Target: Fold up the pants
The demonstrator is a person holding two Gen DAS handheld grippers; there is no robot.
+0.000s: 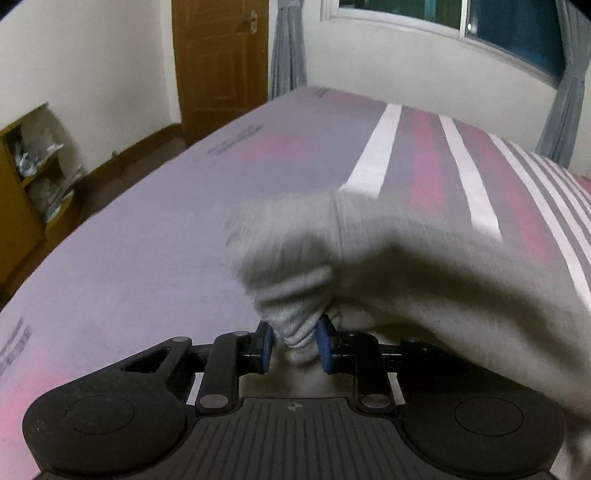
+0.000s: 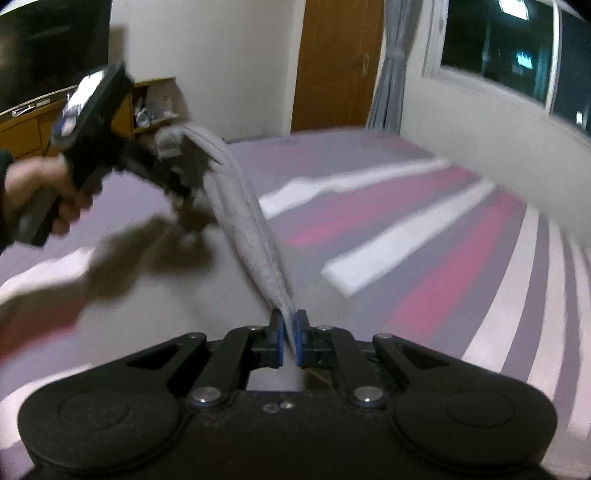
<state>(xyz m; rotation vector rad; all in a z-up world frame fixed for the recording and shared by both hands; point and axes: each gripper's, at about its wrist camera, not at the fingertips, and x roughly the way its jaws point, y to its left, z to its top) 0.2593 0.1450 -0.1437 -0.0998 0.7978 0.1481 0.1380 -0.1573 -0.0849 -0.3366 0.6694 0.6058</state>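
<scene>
Light grey pants [image 1: 388, 254] hang over a bed with a pink, grey and white striped sheet [image 1: 155, 221]. My left gripper [image 1: 294, 341] is shut on a bunched ribbed edge of the pants, the cloth pinched between its blue pads. In the right wrist view my right gripper [image 2: 290, 339] is shut on another edge of the pants [image 2: 255, 236]. The cloth runs taut from there up and left to the left gripper [image 2: 177, 170], which a hand [image 2: 40, 195] holds above the sheet [image 2: 424, 258]. Both views are motion-blurred.
A wooden door [image 1: 221, 59] and grey curtains [image 1: 288, 48] stand beyond the bed's far end. A dark window [image 1: 517, 26] is on the right wall. A wooden shelf unit [image 1: 26, 181] with clutter stands left of the bed. A dark screen [image 2: 55, 48] hangs on the wall.
</scene>
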